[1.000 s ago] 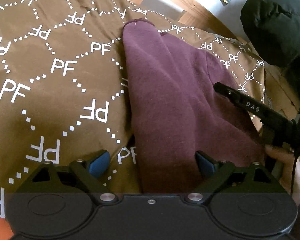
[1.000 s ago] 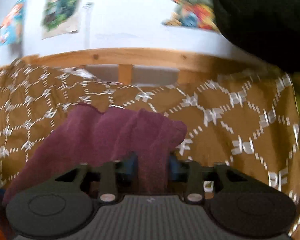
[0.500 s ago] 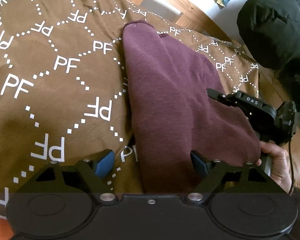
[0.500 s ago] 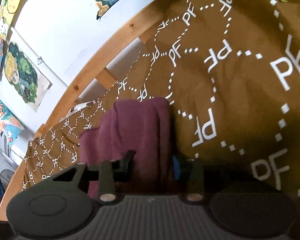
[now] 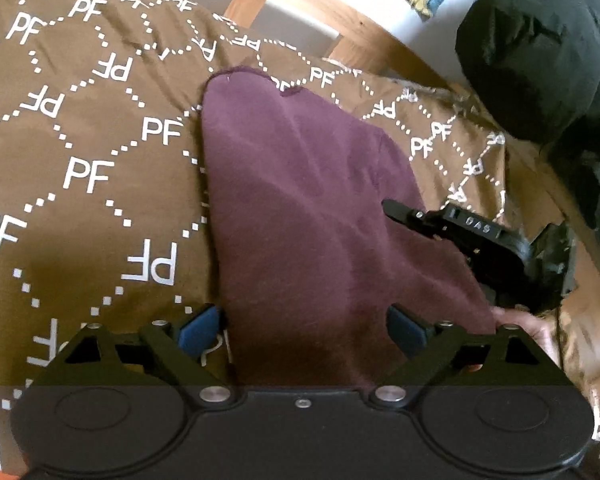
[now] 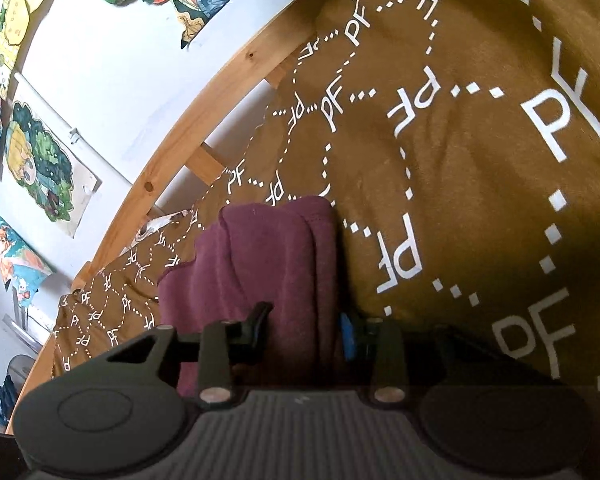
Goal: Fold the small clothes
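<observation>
Maroon cloth (image 5: pixel 308 216) flat on brown blanket (image 5: pixel 84 184). Left gripper (image 5: pixel 304 326) jaws wide apart, straddling cloth's near end. Right gripper (image 6: pixel 306 326) jaws clamped on cloth's edge.

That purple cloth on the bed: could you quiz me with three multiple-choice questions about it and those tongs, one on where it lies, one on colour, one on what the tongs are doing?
1. Where does the maroon garment lie?
A. On the brown blanket printed with PF
B. On a wooden floor
C. In a basket

2. What colour are the pads on the left tongs?
A. Red
B. Blue
C. White

3. What are the right tongs doing?
A. Hanging open over bare blanket
B. Gripping a black bag
C. Closed on a fold of the garment

Answers:
1 A: patterned brown fabric shows on both sides of the garment.
2 B: both pads show blue in the left wrist view.
3 C: in the right wrist view maroon cloth fills the narrow gap between the fingers; the left tongs stand wide open.
</observation>
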### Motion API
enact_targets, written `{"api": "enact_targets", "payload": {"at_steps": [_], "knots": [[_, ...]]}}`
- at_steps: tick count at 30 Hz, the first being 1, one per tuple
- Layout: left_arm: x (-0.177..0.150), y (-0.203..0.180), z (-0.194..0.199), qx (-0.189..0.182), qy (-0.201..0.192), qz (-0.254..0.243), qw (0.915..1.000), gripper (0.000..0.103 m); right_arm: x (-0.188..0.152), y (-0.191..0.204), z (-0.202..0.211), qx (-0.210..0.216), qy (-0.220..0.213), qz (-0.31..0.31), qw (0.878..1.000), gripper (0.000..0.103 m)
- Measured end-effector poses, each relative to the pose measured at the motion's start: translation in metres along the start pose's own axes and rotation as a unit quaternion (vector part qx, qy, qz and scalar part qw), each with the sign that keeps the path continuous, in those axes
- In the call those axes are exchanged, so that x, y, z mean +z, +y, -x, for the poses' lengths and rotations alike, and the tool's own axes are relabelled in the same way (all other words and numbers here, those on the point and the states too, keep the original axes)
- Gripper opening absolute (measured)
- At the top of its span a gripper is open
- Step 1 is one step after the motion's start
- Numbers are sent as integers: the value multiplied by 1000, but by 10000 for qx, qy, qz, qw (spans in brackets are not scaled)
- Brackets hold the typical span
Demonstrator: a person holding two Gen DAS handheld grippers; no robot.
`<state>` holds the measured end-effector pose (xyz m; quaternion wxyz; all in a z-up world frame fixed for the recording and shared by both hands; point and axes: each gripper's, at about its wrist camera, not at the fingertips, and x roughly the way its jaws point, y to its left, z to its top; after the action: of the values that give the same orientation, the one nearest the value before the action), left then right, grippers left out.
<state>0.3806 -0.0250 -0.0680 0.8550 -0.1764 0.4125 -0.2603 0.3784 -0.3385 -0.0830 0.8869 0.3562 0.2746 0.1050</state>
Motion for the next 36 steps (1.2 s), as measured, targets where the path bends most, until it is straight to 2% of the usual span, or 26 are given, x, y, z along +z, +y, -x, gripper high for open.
{"api": "enact_targets", "payload": {"at_steps": [2,8,13,18,22,26,30,32,34,36], "knots": [[0,-1,-7,161,96,-3,9998,90,0,-1,1,2,0,-17,10000,40],[-1,2,-12,176,158,137,9996,92,-1,3,1,-37,-11,-14,10000,40],[-1,3,-13,303,179,201,9992,102,0,5,0,-37,-7,-17,10000,44],[-2,4,-15,338,222,219,9989,102,0,10,-2,65,15,33,10000,58],[-2,6,-15,294,251,277,9989,102,1,11,-3,49,13,38,10000,58],[-1,6,-15,250,262,268,9990,101,2,11,-4,-42,21,57,10000,50],[1,8,-13,-43,260,359,9990,79,2,13,-3,-77,18,117,9999,34],[1,8,-11,-14,236,432,9988,72,2,15,-1,-66,-13,165,9998,27],[2,8,-8,3,163,500,9986,49,3,25,5,-82,-140,386,9991,22],[6,5,-2,44,114,504,9987,39,3,41,14,-60,-338,698,9970,20]]}}
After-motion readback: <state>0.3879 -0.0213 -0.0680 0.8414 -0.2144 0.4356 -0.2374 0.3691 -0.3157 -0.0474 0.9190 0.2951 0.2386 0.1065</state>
